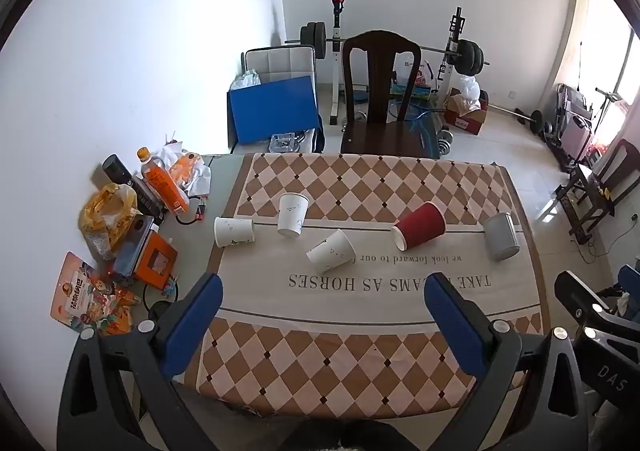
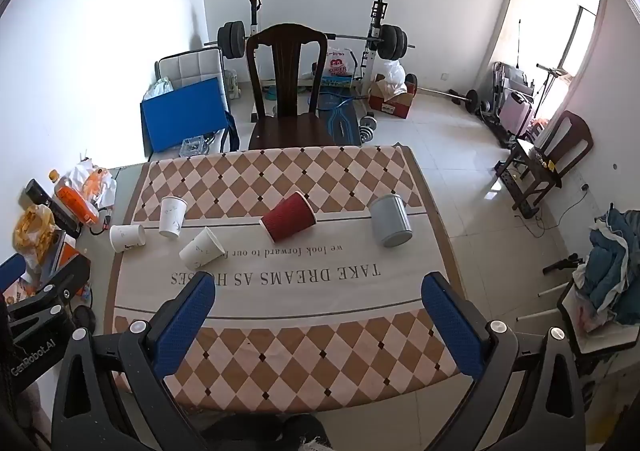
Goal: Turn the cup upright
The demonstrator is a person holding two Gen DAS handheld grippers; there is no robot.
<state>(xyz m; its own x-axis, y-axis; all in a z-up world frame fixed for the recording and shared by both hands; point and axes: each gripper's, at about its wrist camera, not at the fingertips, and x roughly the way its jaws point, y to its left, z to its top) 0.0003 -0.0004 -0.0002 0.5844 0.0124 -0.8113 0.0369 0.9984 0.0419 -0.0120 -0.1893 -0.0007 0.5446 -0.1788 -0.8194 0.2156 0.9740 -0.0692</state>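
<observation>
Checkered tablecloth (image 2: pixel 280 171), dark chair (image 2: pixel 286 91) behind, barbell rack (image 2: pixel 376 39), white walls

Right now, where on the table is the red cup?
In both views the red cup lies on its side on the tablecloth, right of centre, between a tipped white cup and the grey cup.

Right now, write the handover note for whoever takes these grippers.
Left gripper: jaws open, empty, above the near table edge.
Right gripper: same.
Five cups on the tablecloth: the rear white cup already stands mouth up.
On their sides: left white cup, front white cup, red cup.
Grey cup: mouth appears down.
Left: four cups, none gripped yet.
</observation>
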